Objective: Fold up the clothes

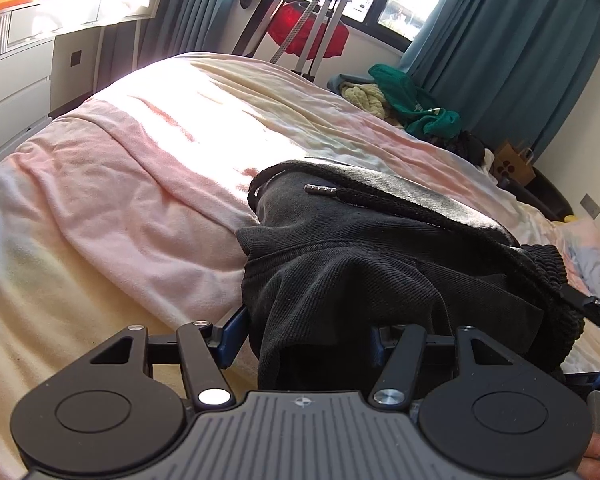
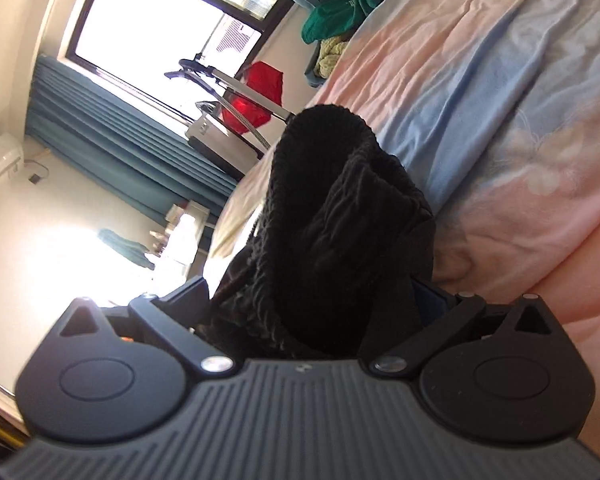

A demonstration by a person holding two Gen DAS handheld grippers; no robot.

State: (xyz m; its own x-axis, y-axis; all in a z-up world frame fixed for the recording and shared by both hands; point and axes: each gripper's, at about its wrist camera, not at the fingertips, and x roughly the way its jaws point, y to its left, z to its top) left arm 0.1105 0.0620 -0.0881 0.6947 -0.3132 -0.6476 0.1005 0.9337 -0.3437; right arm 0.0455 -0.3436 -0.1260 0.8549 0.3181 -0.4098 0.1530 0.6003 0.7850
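A black garment [image 1: 360,264], a sweatshirt-like piece with a ribbed cuff or hem and a black drawstring [image 1: 380,200] ending in a metal tip, lies bunched on the bed [image 1: 140,200] over its pink, cream and pale blue cover. In the left wrist view its long axis runs from the lower middle up and to the right, the drawstring tip pointing left. The left gripper [image 1: 308,344] has the cloth heaped between its jaws, which stand partly apart; whether they pinch it I cannot tell. The right gripper [image 2: 320,312] has its jaws spread wide, and the ribbed black fabric [image 2: 332,216] rises between them, rounded end pointing away from the camera. A green garment [image 1: 416,104] lies at the far side of the bed.
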